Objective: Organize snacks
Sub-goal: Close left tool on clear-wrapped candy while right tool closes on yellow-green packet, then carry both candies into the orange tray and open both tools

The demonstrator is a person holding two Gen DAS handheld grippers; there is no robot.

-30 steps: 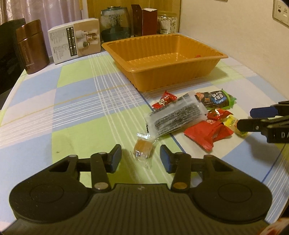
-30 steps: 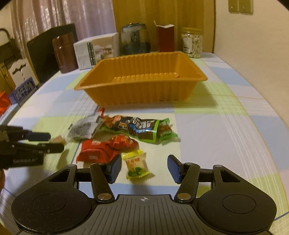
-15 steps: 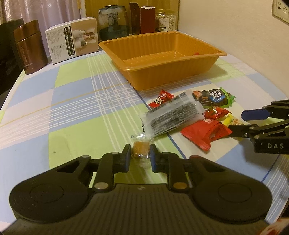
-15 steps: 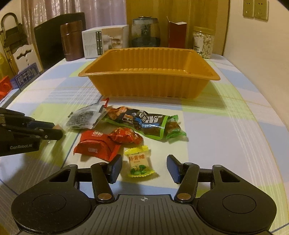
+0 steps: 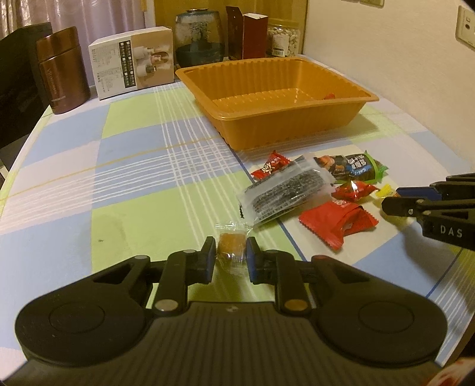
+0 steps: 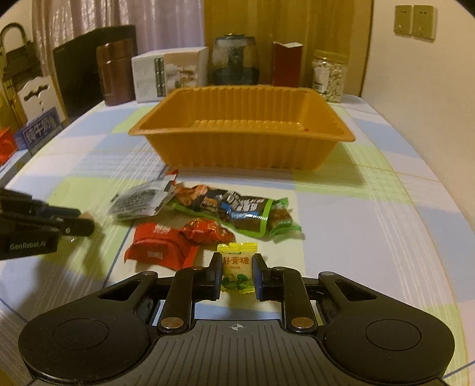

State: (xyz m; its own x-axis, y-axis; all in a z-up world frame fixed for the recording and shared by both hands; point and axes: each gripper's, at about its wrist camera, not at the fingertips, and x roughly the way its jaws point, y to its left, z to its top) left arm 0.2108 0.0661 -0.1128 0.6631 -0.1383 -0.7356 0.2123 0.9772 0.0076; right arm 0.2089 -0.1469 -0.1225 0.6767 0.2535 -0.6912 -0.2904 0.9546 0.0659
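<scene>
Checked tablecloth (image 5: 133,166) under tray (image 5: 285,127), snacks (image 6: 207,219)

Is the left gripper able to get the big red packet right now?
Probably not yet: the left gripper has its jaws shut on a small amber candy. The red packet lies uncovered off to its right, so the path itself looks free.

A table (image 6: 371,207) in a checked cloth of blue, green and white stands against a cream wall (image 6: 415,74) (two switch plates (image 6: 415,22) mounted high), pale curtains (image 6: 118,20) behind, under warm indoor light.

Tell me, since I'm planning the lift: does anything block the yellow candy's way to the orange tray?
The green-edged snack packet lies between the yellow candy, held in the right gripper, and the orange tray; lifting over should clear it.
</scene>
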